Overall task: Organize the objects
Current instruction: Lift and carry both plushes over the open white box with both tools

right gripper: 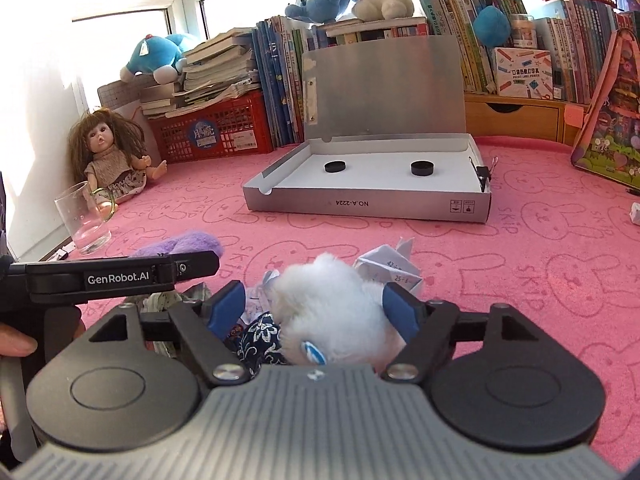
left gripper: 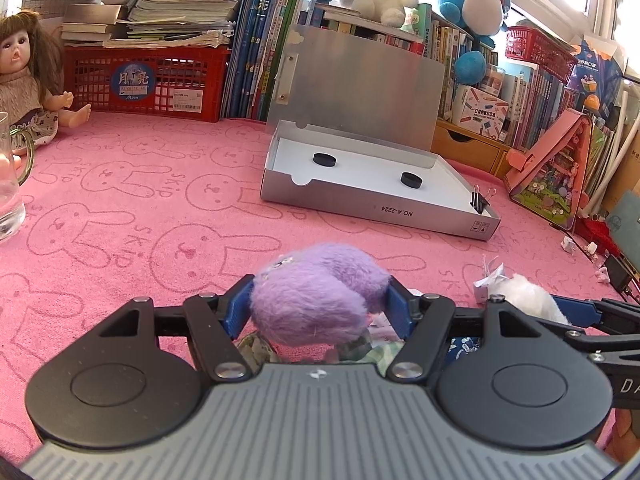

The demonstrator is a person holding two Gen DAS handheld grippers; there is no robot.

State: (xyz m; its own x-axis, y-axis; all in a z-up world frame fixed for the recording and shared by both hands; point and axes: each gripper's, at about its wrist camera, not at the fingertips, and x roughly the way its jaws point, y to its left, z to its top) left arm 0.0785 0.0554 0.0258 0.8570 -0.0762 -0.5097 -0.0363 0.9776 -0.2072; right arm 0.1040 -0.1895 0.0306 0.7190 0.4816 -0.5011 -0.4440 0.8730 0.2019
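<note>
A purple plush toy (left gripper: 316, 296) sits between the blue pads of my left gripper (left gripper: 319, 284), which is shut on it just above the pink bunny cloth (left gripper: 140, 208). A white plush toy (right gripper: 332, 308) lies between the fingers of my right gripper (right gripper: 314, 288). The right pad touches its fluff, the left pad stands clear of it, so this gripper is open. Dark blue floral fabric (right gripper: 260, 340) lies under the white toy. Ahead stands an open silver box (right gripper: 368, 203) with two black discs (right gripper: 335, 167) inside.
Folded paper (right gripper: 392, 268) lies just past the white toy. A binder clip (right gripper: 484, 174) grips the box's right wall. A glass (right gripper: 84, 220) and a doll (right gripper: 108, 148) sit at the left. A red basket (right gripper: 216, 132), books and plush toys line the back.
</note>
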